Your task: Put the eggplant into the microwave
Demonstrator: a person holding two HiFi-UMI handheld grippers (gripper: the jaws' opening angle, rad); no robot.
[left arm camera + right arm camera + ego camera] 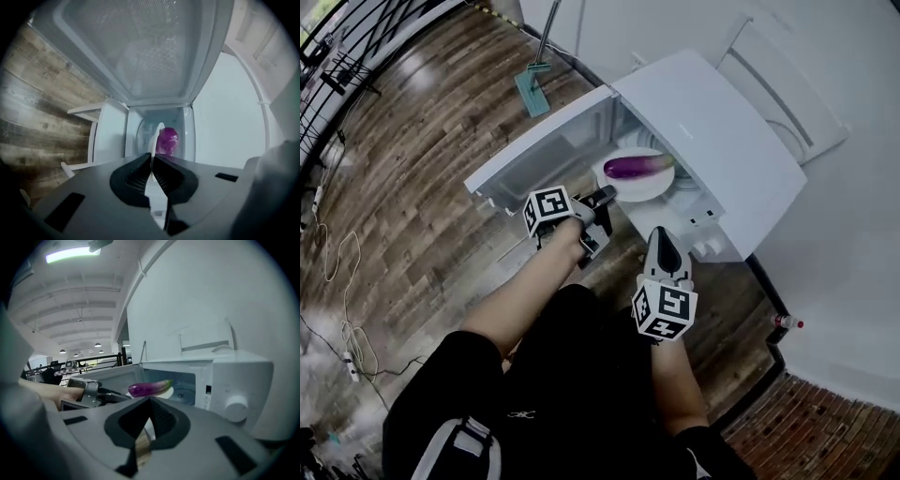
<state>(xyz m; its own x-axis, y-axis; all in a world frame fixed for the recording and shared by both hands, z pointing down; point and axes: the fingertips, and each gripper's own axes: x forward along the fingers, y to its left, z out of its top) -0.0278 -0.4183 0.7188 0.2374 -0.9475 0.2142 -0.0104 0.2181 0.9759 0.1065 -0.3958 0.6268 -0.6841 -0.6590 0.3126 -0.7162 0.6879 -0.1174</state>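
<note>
Eggplant (637, 167), purple with a green stem end, lies across a white plate (642, 190) that sits in the mouth of the open microwave (712, 141). Its stem end points toward the oven's right wall.

Nearest the person, the right gripper (660, 234) hangs just short of the microwave's front right corner, jaws together with nothing between them. Its cube (664, 312) carries black-and-white square markers.

A little farther on, the left gripper (607, 197) has its jaws pinched narrow on the plate's near rim, just left of the eggplant.

The microwave door (544, 155) stands open to the left. A round white knob (236, 405) sits on the control panel at the right, and any print there is too small to read.

Farther off, a mop (532, 89) with a teal head rests on the plank floor (422, 169) by the wall.
</note>
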